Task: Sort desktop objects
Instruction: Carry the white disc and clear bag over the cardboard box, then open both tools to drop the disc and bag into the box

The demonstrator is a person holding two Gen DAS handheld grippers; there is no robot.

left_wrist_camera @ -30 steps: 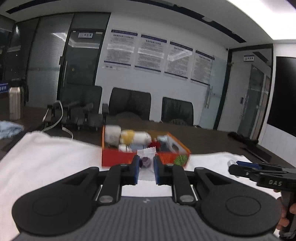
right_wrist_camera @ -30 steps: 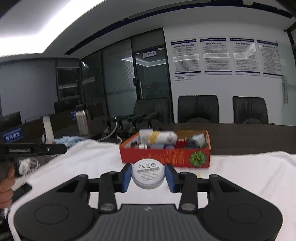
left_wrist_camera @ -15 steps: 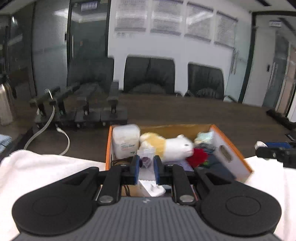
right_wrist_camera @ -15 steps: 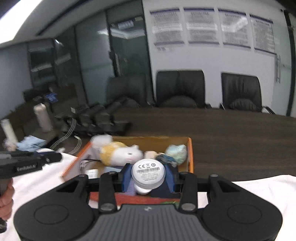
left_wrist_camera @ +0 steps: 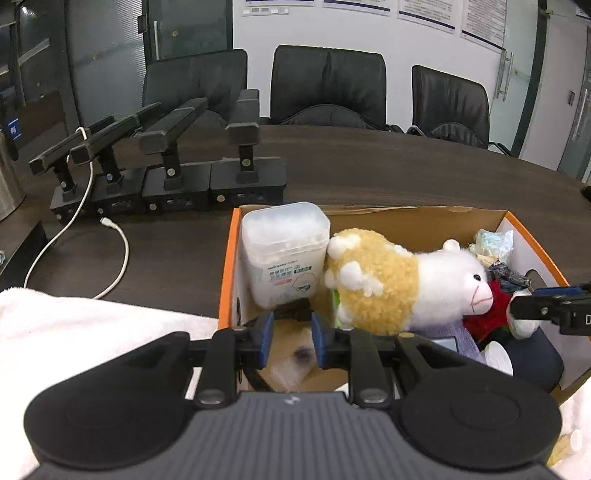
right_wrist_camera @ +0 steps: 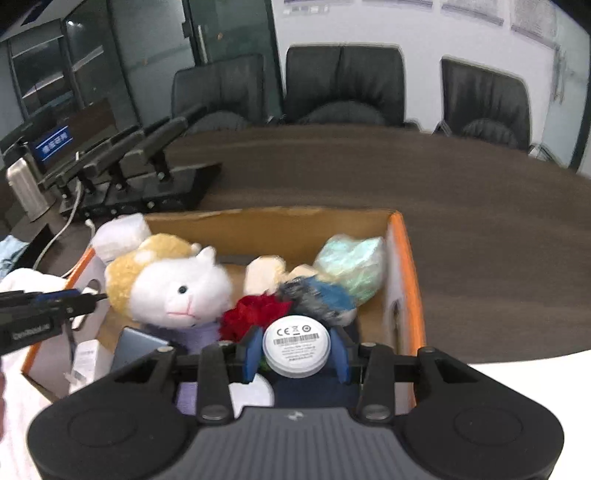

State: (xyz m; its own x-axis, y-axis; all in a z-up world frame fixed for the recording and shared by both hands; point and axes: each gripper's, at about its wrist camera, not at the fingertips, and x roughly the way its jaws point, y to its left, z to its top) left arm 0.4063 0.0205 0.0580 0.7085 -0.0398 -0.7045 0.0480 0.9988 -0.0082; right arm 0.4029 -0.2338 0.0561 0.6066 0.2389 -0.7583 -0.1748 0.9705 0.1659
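Hovering tilted over box (right_wrist_camera: 400, 236): both claws (left_wrist_camera: 291, 341) (right_wrist_camera: 295, 350).

Fluffy plush sheep (left_wrist_camera: 402, 284), cardboard box (left_wrist_camera: 417, 218), matt wood-look table (left_wrist_camera: 369, 162)

We read a CE mark, a crossed-bin symbol and a barcode with lines of print too small to make out on the white round disc (right_wrist_camera: 296, 345) seen in the right wrist view. The side of the left gripper (right_wrist_camera: 55, 308) carries a pale brand word, blurred beyond reading, and in the left wrist view the right gripper (left_wrist_camera: 546, 306) shows only a letter D at the frame edge. The clear cotton swab tub (left_wrist_camera: 285, 254) bears a green-and-white label whose characters we cannot resolve, and the wall notices (left_wrist_camera: 424, 9) and the small blue sign (right_wrist_camera: 51, 146) stay illegible too.
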